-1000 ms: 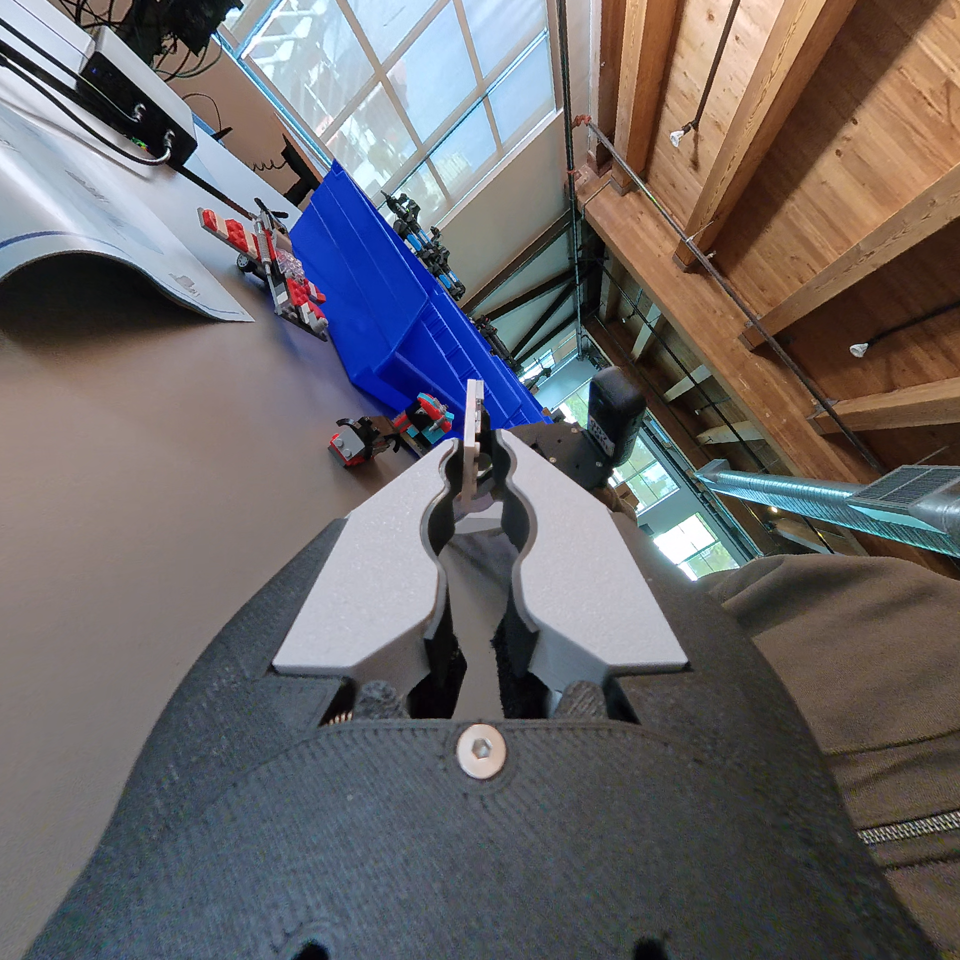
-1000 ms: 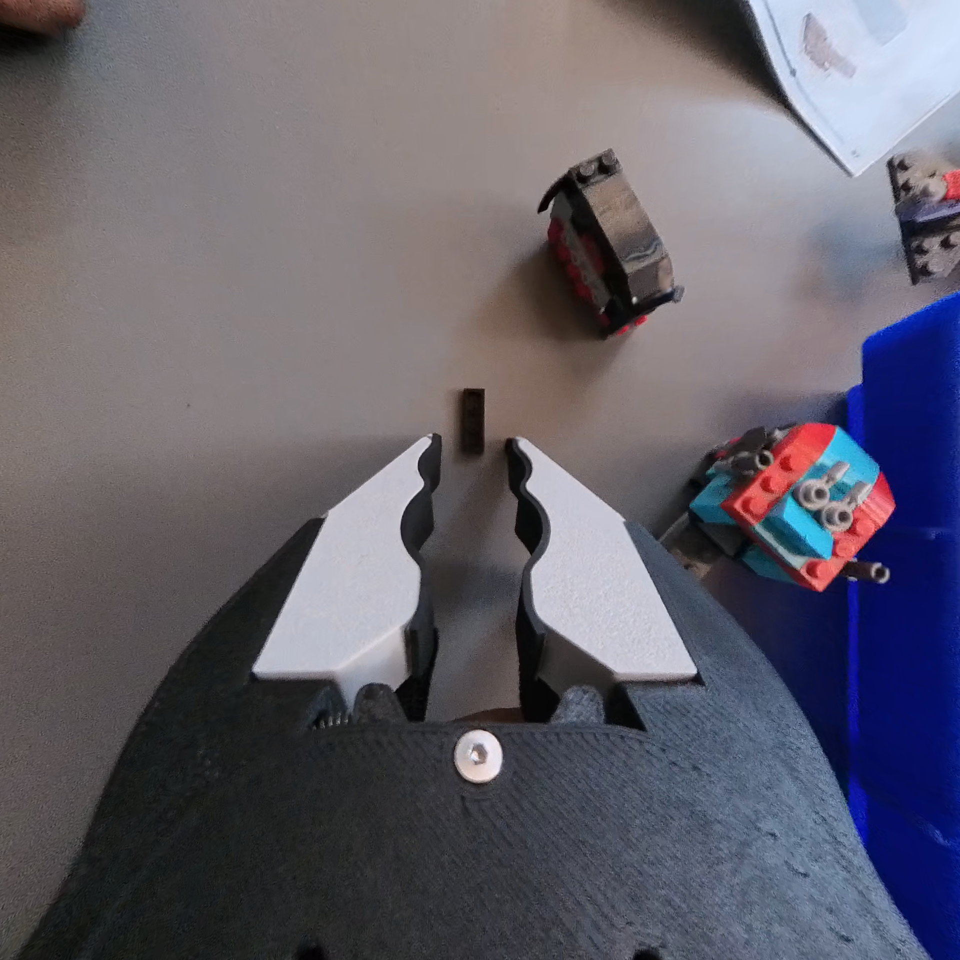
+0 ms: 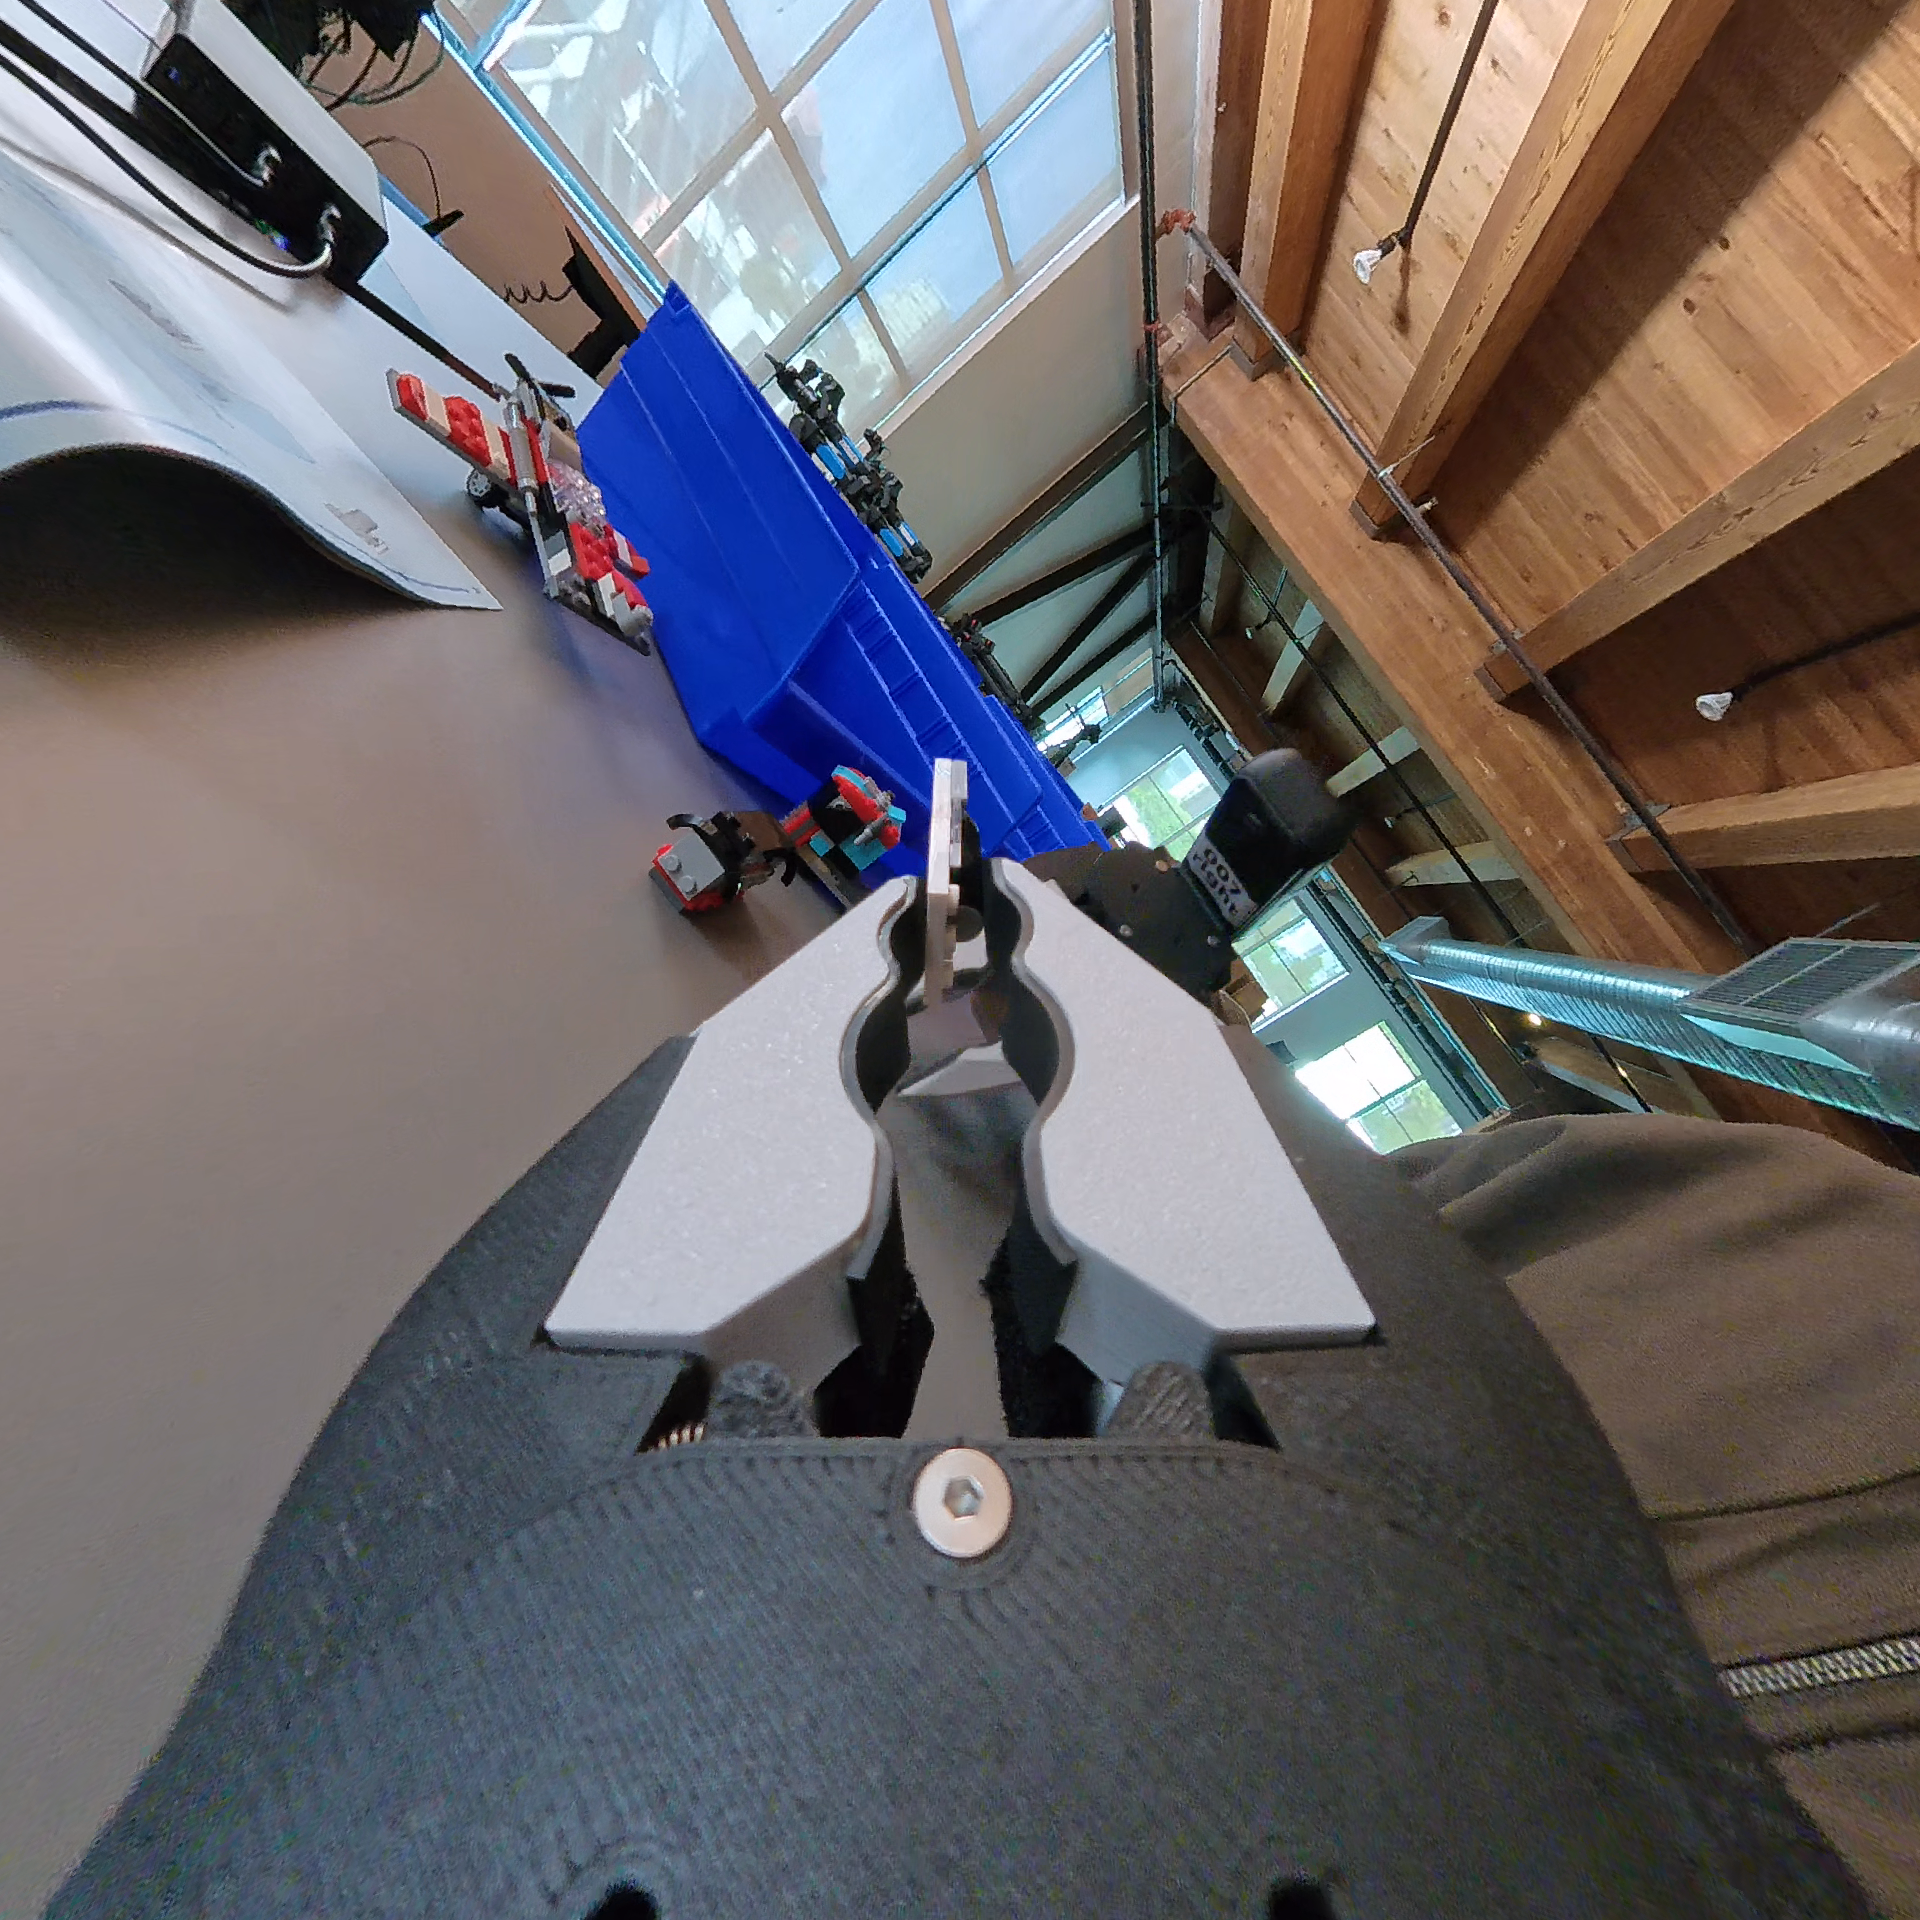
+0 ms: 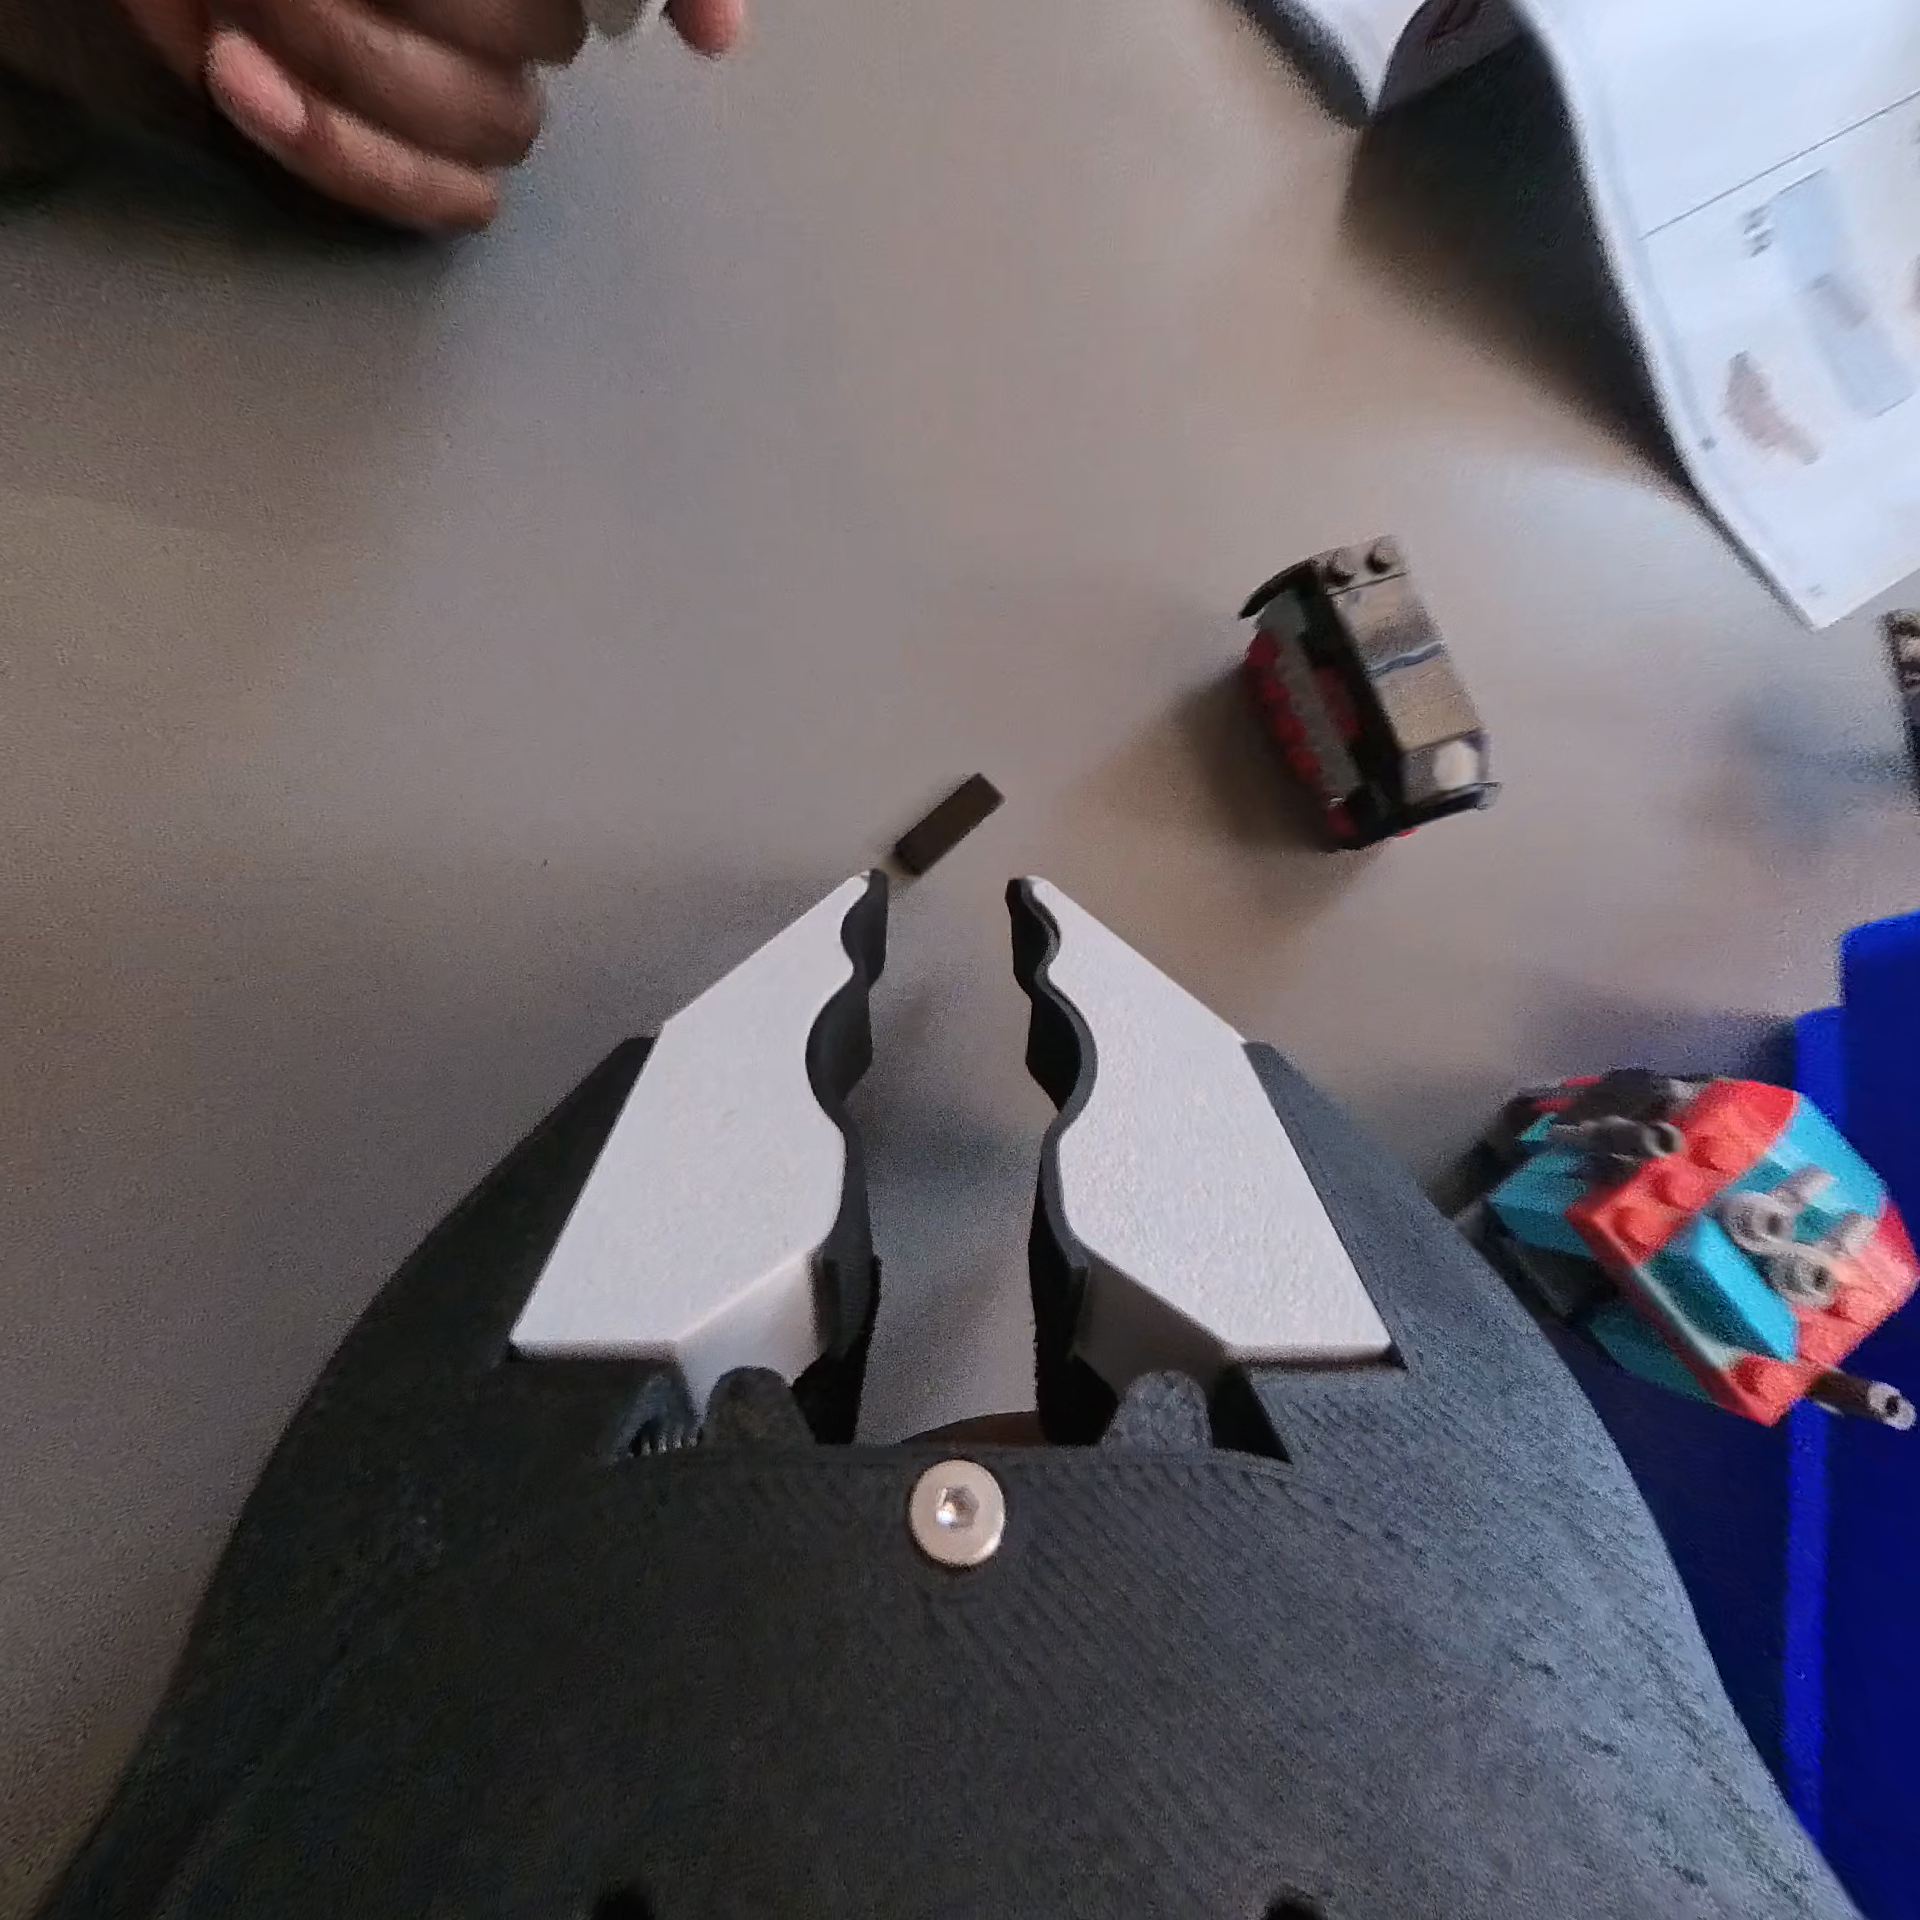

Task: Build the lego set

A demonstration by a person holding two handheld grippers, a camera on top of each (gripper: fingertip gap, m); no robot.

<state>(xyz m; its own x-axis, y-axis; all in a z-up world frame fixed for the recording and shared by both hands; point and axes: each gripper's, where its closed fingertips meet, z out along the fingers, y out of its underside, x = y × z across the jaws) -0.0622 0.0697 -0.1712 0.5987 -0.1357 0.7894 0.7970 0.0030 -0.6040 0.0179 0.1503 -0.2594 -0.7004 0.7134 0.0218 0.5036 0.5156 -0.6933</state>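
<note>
Swung askew since a second ago, the small black brick lies slantwise on the table, just beyond the open right tool, nearest its left fingertip. Left view: left tool grips a white plate piece, edge-on, above the table.

Grey-brown table, small black brick, two brick models, blue bin, open booklet
</note>
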